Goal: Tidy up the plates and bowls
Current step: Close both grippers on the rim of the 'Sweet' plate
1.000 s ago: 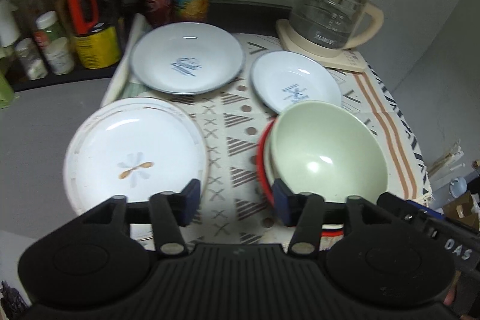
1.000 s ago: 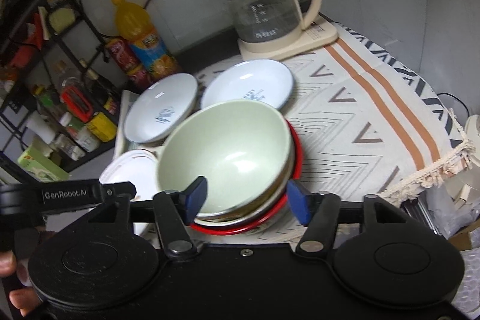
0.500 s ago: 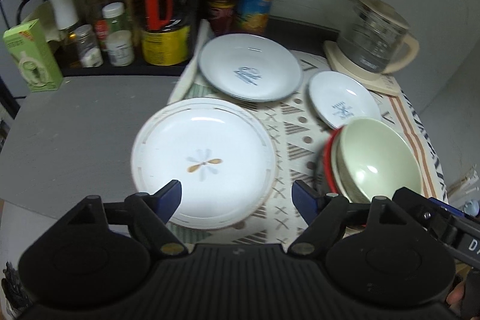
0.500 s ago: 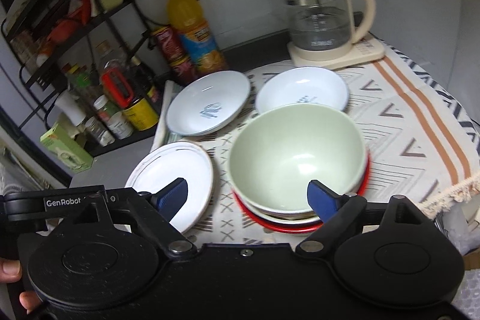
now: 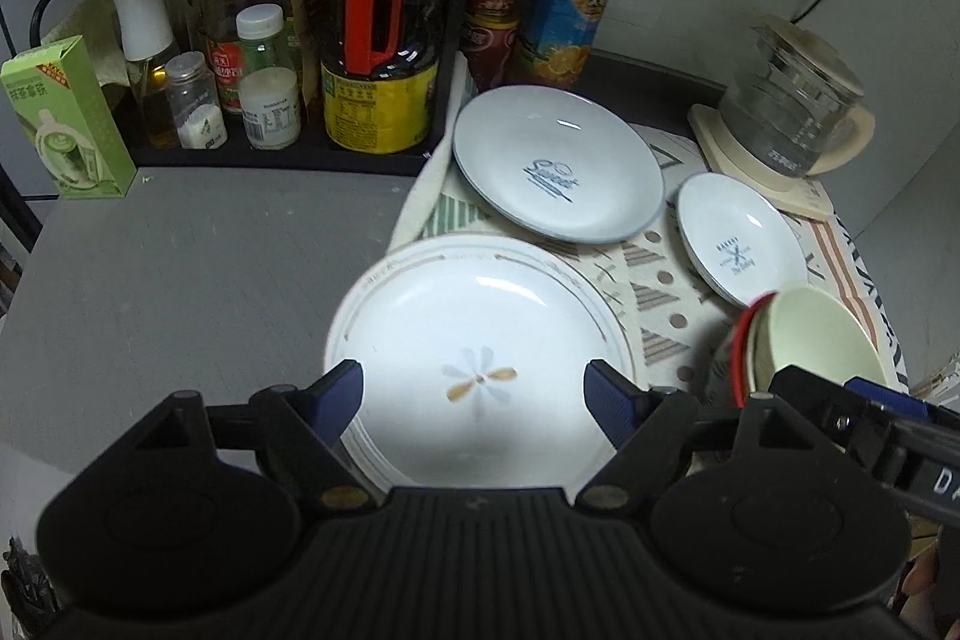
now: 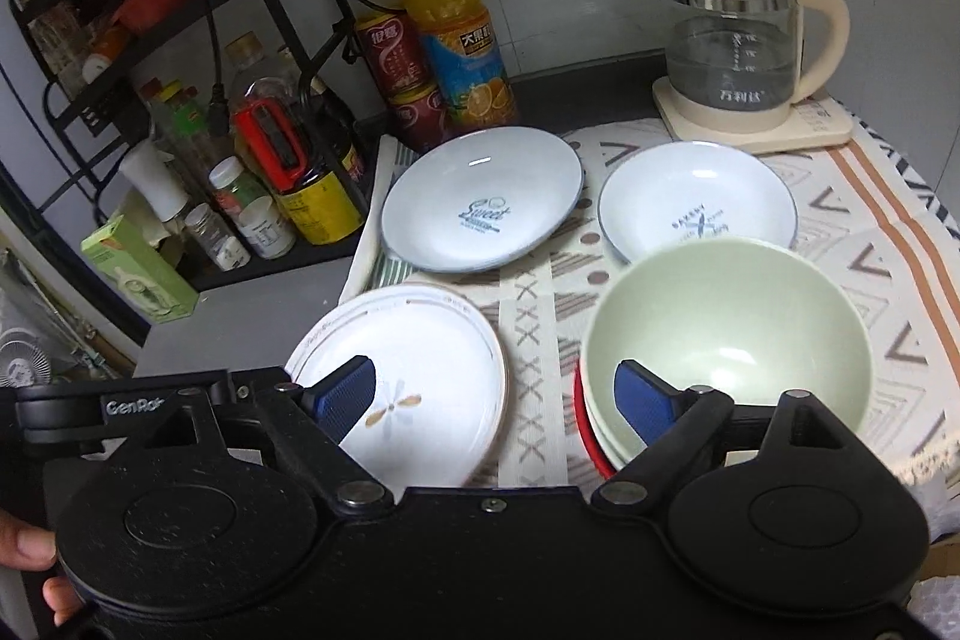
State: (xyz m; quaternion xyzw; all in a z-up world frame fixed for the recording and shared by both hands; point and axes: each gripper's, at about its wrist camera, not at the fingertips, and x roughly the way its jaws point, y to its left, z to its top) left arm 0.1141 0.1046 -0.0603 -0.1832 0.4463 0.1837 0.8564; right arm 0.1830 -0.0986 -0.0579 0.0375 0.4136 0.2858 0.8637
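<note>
Green bowl (image 6: 726, 340) empty, nested atop stack in red-rimmed bowl (image 6: 585, 430).

- The large plate (image 5: 480, 340) is white, with a thin brown-grey rim line and a small flower in pale blue and tan at its centre.
- The "Sweet" plate (image 6: 480, 196) is pale blue-white with dark blue lettering and a blue edge.
- The smaller dish (image 6: 696, 196) is the same pale white, printed in dark blue.
- The top bowl (image 6: 726, 340) is pale green; beneath it sits a cream one, then what looks like a red rim (image 6: 585, 436).
- The cloth (image 6: 870, 244) is cream with brown triangles, crosses, dots and orange stripes.
- The bench (image 5: 180, 268) is plain grey.
- The left hand-held gripper (image 5: 477, 391) is black with blue pads (image 5: 339, 394), as is the right hand-held gripper (image 6: 501, 397).
- The kettle (image 6: 738, 40) is clear glass and cream.
- The juice bottle (image 6: 450, 22) is orange with a blue label.
</note>
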